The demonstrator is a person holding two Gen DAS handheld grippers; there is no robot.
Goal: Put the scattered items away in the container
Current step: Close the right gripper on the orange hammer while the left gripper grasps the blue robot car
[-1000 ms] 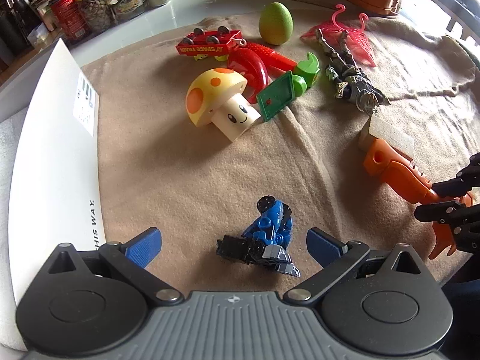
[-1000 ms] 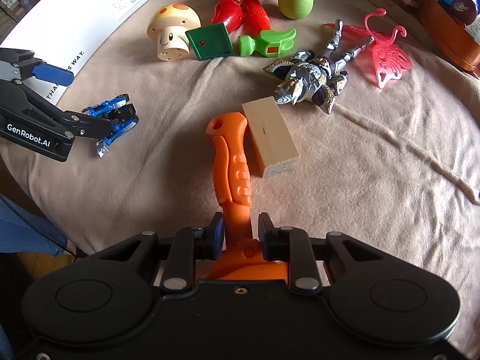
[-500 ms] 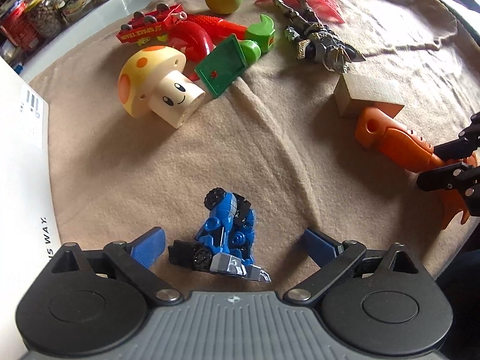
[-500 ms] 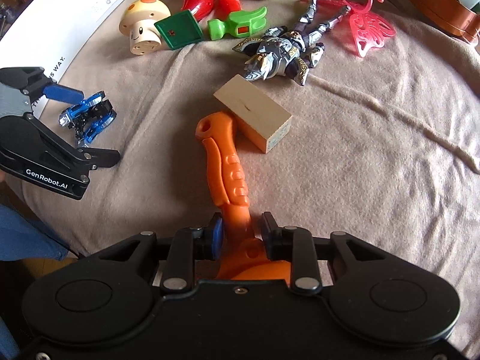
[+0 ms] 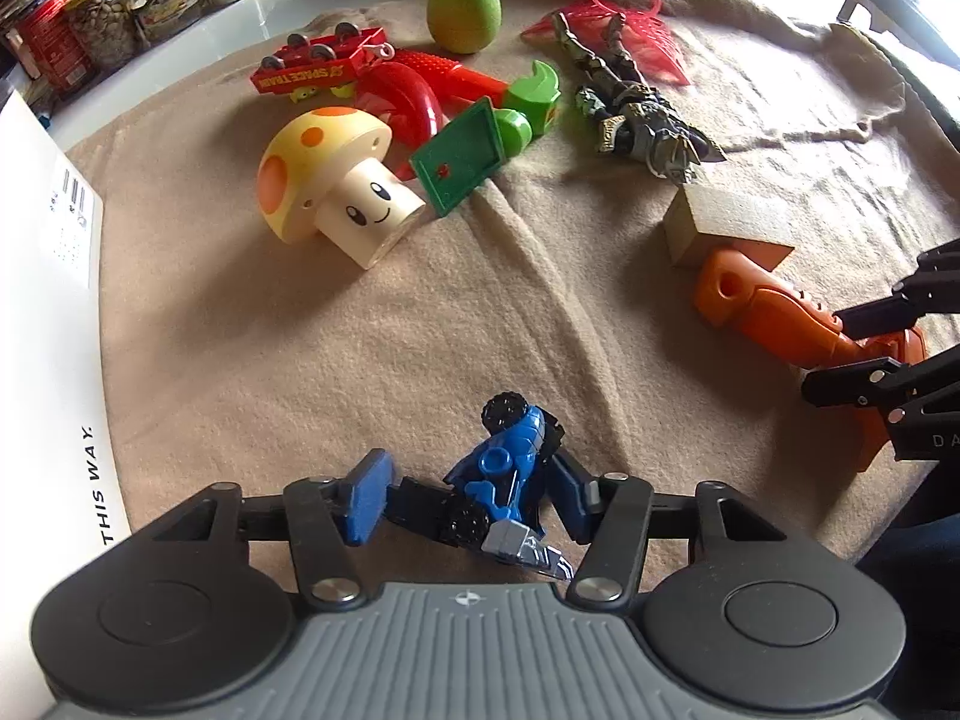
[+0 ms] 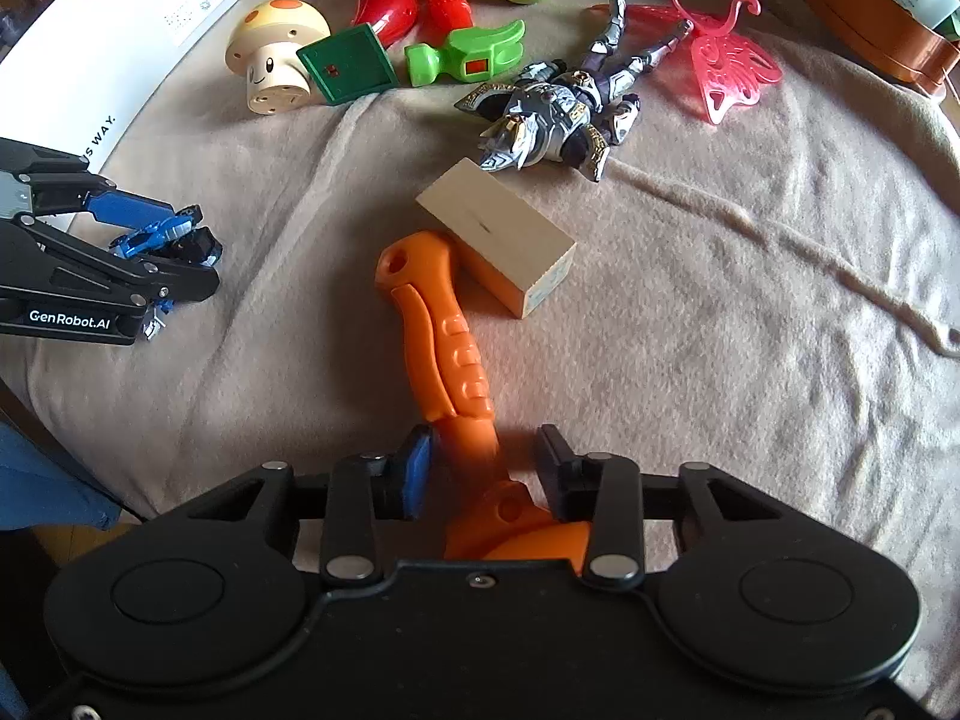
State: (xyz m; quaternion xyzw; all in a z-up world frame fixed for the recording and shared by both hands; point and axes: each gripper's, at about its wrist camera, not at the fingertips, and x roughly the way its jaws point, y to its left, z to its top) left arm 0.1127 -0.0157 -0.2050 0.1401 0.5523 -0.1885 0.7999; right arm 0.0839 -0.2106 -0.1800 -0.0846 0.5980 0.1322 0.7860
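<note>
A blue and black toy vehicle (image 5: 498,480) lies on the beige blanket, and my left gripper (image 5: 462,495) has closed its jaws onto it; it also shows in the right wrist view (image 6: 162,237). An orange plastic toy tool (image 6: 444,354) lies on the blanket next to a wooden block (image 6: 498,240). My right gripper (image 6: 483,468) straddles the tool's neck with a gap on the right side, so it is open around it. The white box (image 5: 42,324) stands at the left.
At the far side lie a mushroom toy (image 5: 330,180), a green card (image 5: 462,156), a green piece (image 5: 531,105), red toys (image 5: 384,78), a green egg (image 5: 465,6), a robot figure (image 5: 636,114) and a pink butterfly hanger (image 6: 726,60). Jars (image 5: 90,18) stand beyond the blanket.
My left gripper has moved in and closed on the blue toy vehicle. My right gripper's jaws, earlier tight on the orange tool, have widened.
</note>
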